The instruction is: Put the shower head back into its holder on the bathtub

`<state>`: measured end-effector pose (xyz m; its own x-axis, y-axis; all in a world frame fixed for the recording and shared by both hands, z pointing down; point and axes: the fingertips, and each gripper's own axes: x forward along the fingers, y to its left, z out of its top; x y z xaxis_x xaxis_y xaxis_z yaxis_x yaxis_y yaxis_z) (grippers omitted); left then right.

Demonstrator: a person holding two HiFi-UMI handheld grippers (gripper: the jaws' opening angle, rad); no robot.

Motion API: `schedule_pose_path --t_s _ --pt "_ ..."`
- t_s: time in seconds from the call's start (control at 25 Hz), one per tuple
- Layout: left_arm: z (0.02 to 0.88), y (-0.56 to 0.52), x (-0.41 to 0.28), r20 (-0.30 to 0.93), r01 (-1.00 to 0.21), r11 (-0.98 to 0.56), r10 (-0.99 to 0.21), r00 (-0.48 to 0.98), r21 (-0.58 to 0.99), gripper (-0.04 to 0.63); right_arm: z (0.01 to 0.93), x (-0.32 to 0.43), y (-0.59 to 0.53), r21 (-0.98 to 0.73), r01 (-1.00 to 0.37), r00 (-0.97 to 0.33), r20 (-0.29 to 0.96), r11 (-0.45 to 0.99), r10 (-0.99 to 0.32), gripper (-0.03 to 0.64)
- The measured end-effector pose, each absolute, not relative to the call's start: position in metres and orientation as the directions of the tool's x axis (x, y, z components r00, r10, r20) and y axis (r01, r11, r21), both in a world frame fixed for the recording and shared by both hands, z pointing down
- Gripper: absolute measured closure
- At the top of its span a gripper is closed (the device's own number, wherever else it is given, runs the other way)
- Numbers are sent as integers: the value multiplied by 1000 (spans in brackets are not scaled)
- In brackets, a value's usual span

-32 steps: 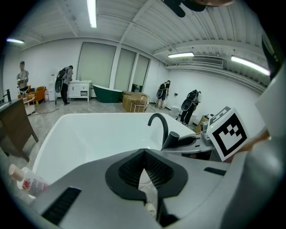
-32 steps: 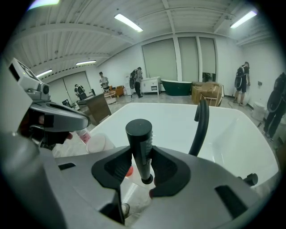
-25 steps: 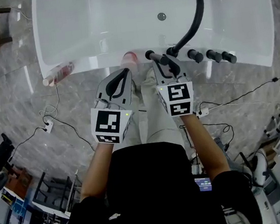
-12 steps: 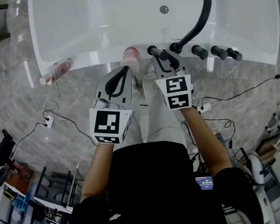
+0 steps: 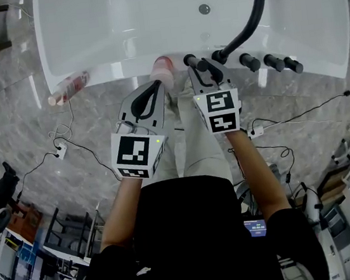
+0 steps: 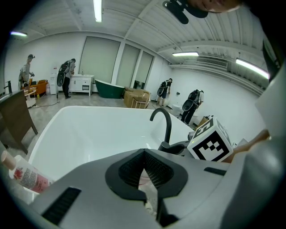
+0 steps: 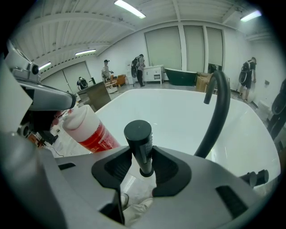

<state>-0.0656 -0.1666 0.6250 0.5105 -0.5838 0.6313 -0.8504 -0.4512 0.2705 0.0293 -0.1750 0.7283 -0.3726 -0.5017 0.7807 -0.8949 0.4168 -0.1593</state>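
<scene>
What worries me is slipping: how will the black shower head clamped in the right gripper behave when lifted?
The shower head looks smooth, glossy and round, so it may twist or slide in the right gripper, whose jaws clamp its lower part. It looks rigid, not floppy. Laid on the bathtub rim, it would probably roll.

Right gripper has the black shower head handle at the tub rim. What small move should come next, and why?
Probably a short push down along the handle's own axis, without letting go. The right gripper is shut on the shower head, which stands upright at the bathtub rim beside the spout. Its lower end sits behind the jaws, so full seating cannot be confirmed.
</scene>
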Motion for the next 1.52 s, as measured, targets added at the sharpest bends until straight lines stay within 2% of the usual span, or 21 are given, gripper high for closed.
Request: schedule_pose_path --t_s 0.56,1.36,1.52 --pt "607 -161 -56 615 -838 -475 -585 528 268 581 722 30 -158 -245 -881 -426 782 405 -454 460" --pt "528 -158 -38 540 -810 -545 -625 564 216 581 637 48 -151 -245 -895 -425 726 373 -541 456" --pt "509 -159 -37 518 -804 -557 -636 573 206 581 600 53 -154 -249 -900 -424 692 358 -584 501"
